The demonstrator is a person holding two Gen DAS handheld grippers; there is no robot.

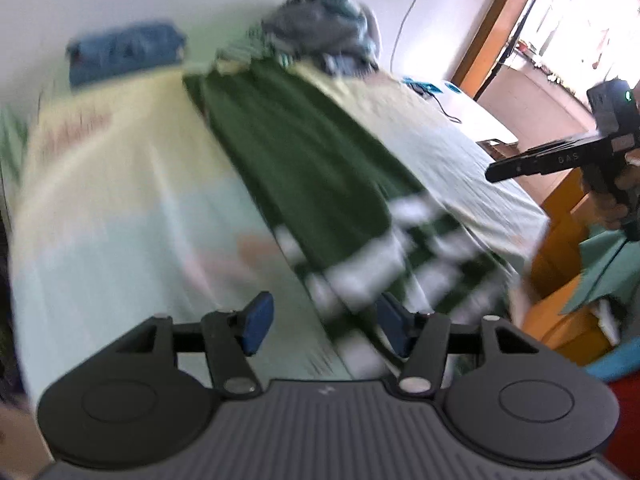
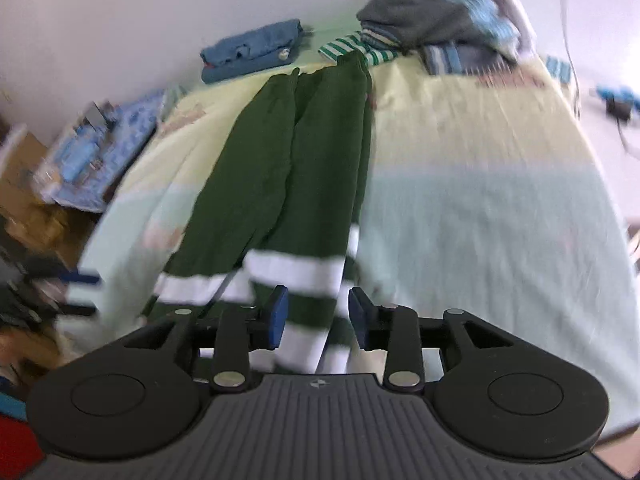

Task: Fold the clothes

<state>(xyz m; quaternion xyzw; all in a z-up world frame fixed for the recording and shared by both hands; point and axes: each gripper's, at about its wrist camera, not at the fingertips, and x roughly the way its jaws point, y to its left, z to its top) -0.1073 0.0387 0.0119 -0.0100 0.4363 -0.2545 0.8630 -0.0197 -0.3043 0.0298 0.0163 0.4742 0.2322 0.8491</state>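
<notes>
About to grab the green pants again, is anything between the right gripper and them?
Nothing visible: the right gripper hangs open over the striped cuffs of the green pants, which lie bare on the bed sheet.

Dark green cloth trousers, matt and soft, with white woven bands near the cuffs. Pale yellow-and-mint cotton bed sheet, matt, finely creased. Folded blue terry-like towel, nappy surface. Heap of grey and blue knitted garments, soft, dull. Green-and-white striped ribbed knit. Right tongs and left tongs: matt black moulded plastic arms, blue rubbery pads, bright metal pivot pins, ribbed grey plastic housing. Orange-brown varnished wooden bed frame, semi-gloss. Brown wooden door frame, smooth.
</notes>
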